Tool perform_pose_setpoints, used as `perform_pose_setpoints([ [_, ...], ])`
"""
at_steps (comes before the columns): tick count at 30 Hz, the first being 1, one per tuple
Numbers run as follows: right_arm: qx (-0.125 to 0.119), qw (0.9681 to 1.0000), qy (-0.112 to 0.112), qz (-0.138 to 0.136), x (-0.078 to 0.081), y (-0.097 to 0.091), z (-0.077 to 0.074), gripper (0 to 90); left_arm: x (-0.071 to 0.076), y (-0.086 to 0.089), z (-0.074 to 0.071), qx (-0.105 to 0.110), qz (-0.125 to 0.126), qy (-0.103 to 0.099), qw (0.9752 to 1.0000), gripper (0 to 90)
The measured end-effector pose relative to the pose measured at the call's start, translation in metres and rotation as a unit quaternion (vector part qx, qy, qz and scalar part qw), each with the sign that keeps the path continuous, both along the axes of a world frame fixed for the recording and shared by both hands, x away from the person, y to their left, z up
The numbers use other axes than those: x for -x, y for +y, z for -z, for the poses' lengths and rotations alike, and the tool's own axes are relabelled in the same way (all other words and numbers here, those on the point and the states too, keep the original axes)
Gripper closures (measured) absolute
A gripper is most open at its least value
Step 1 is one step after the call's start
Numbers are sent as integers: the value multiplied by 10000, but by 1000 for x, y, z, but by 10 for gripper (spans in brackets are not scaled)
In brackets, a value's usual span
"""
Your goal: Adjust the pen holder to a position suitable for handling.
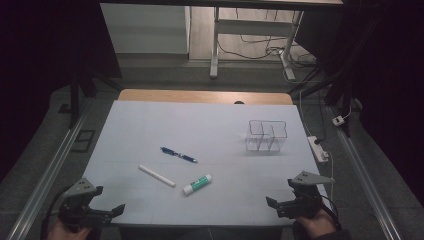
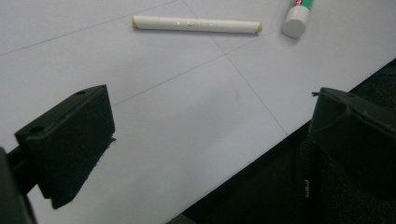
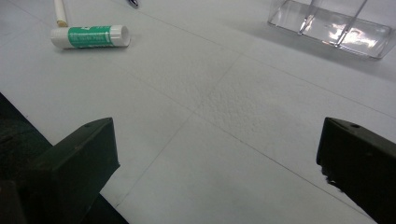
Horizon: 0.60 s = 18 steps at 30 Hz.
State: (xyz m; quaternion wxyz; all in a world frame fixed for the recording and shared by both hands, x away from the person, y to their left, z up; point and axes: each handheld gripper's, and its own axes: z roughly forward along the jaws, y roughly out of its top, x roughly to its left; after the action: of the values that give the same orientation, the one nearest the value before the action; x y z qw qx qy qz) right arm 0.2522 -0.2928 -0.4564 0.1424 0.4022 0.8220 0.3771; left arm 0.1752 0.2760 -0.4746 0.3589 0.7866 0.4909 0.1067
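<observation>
Both grippers rested at the near edge of the bench [image 1: 150, 125], the left gripper [image 1: 107, 212] at the left corner and the right gripper [image 1: 280, 204] at the right, each with its jaws spread wide and nothing between them. Three slim items lay loose in the middle of the white surface: a white stick [image 1: 157, 176] nearest the left gripper, a glue stick [image 1: 197, 184] with a green label just to its right, and a blue pen [image 1: 178, 155] a little farther back. A clear compartmented holder [image 1: 267, 136] stood upright toward the far right, well apart from all three.

Likely hazards, judged from this layout: each item was round and lay flat on a smooth sheet, so a jaw arriving off-centre could have rolled it away instead of trapping it. The white stick and glue stick lay close together, almost end to end; a wide-open approach to one could have nudged the other. The holder looked light and thin-walled, so an item lowered at a slant might have caught its rim and tipped or shifted it. The white stick also offered poor contrast against the surface, which could have hindered aiming.
</observation>
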Motion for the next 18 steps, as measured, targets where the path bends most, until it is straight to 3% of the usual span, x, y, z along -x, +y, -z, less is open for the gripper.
perform_pose_setpoints([
  [18,-1,9999,80,-78,-1,1,0,0,0,0,0,-30,-12,14,10000,4],
])
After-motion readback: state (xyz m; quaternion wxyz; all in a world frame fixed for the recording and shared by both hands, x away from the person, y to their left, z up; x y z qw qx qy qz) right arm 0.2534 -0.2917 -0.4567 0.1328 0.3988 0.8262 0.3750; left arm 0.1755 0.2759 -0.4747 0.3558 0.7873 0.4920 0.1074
